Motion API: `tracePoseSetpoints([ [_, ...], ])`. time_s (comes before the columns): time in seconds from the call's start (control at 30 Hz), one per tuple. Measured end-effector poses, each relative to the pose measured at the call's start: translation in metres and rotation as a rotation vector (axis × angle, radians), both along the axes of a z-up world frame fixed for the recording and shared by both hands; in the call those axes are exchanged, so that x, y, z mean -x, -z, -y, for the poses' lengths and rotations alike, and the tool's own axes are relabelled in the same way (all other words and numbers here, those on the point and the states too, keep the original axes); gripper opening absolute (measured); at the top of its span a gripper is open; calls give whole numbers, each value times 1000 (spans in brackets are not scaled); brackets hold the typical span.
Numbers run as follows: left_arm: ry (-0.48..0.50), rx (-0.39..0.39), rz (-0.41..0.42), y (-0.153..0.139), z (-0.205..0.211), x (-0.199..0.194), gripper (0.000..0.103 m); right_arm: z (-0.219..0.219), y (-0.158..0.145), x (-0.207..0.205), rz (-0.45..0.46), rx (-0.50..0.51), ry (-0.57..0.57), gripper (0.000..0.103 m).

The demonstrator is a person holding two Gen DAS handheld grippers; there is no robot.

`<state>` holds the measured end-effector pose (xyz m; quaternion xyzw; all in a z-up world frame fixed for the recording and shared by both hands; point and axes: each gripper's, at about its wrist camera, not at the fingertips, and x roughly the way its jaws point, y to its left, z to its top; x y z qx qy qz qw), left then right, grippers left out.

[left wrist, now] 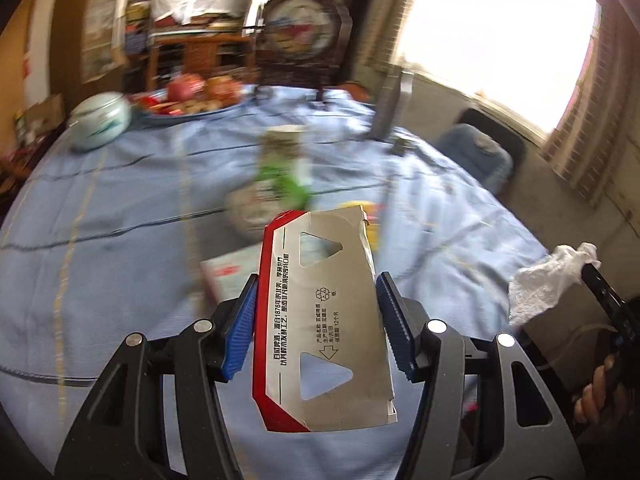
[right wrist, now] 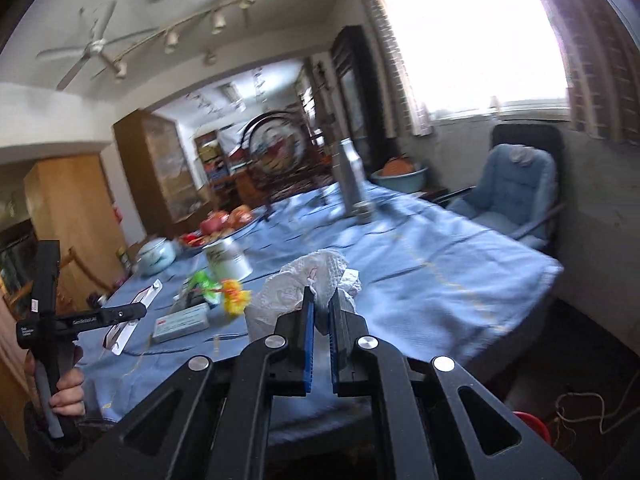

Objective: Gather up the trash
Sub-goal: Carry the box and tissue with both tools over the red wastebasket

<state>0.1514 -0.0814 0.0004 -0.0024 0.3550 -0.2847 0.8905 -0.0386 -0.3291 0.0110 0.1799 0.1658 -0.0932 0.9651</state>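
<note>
My left gripper is shut on a flattened red-and-grey cardboard carton and holds it above the blue tablecloth. My right gripper is shut on a crumpled white paper towel, also visible in the left wrist view. On the table lie a green wrapper, a yellow wrapper, a small flat box and a paper cup. The left gripper with its carton shows in the right wrist view.
A pale green lidded pot, a fruit plate, a metal bottle and a round framed ornament stand farther back. A blue padded chair sits by the window. A red bin is on the floor.
</note>
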Motion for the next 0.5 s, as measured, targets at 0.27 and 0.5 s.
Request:
tracePoseSetpoints([
  [0.27,253,-3,-19,3,100,37,57,60,26,76,-52,-16,233,7],
  [0.5,432,-58,-47,22,178,72,57,132,125,84,-268,-168,385,7],
])
